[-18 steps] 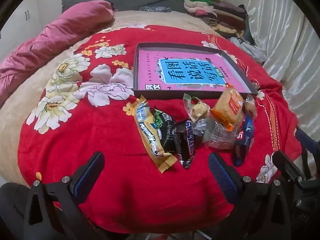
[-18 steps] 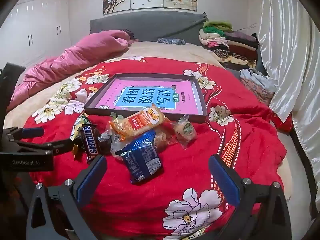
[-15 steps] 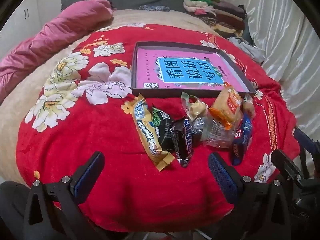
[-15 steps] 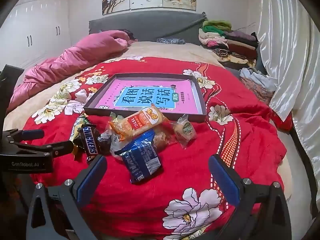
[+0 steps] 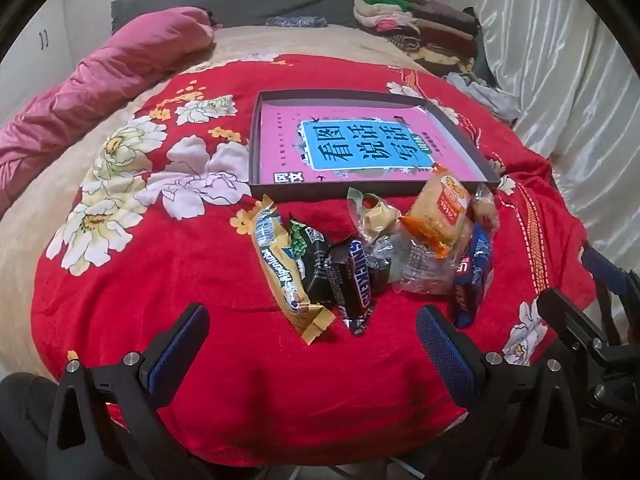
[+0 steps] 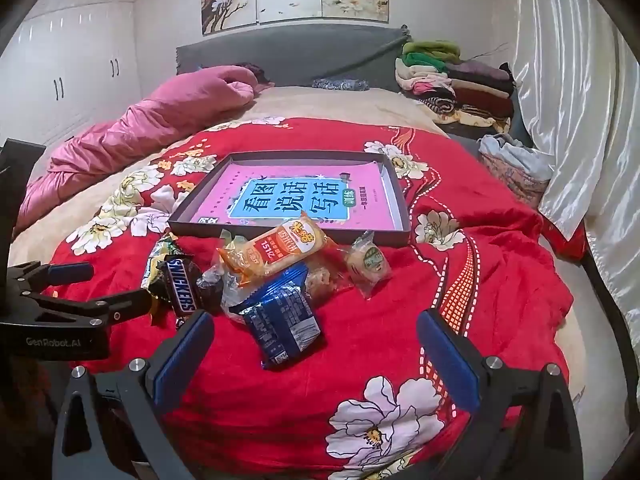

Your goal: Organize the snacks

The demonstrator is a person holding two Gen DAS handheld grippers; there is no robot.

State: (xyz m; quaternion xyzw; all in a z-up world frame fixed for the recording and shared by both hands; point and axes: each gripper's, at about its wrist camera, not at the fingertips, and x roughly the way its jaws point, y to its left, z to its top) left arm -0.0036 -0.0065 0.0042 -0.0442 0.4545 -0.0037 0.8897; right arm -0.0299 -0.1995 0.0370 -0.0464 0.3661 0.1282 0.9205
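Two hand-held grippers hang over a bed spread with a red blanket printed with large white flowers, both tilted down, both with blue-padded jaws wide apart and nothing between them.

Ahead of the left hand-held gripper, going from its left to its right, the snacks lie in a loose heap on the blanket: a long yellow-and-cream wrapped bar, a dark packet with a green end tucked against it, a brown Snickers bar, and a small clear-wrapped pale pastry farther off. Right of these a clear plastic bag carries an orange-and-cream cake packet on top, with a dark blue foil packet at the far right, just ahead of the right finger. Beyond the heap lies a shallow dark cardboard box lid holding a pink booklet with a blue title panel.

From the right hand-held gripper, the other tool shows at its left edge. The Snickers bar lies ahead-left, the blue foil packet nearest and almost centred, the orange cake packet just behind it, and a small round green-labelled pastry to the right, slightly apart. What lies under the orange packet looks like more wrapped biscuits, though that is unclear. Pink quilt far left; folded clothes far right.
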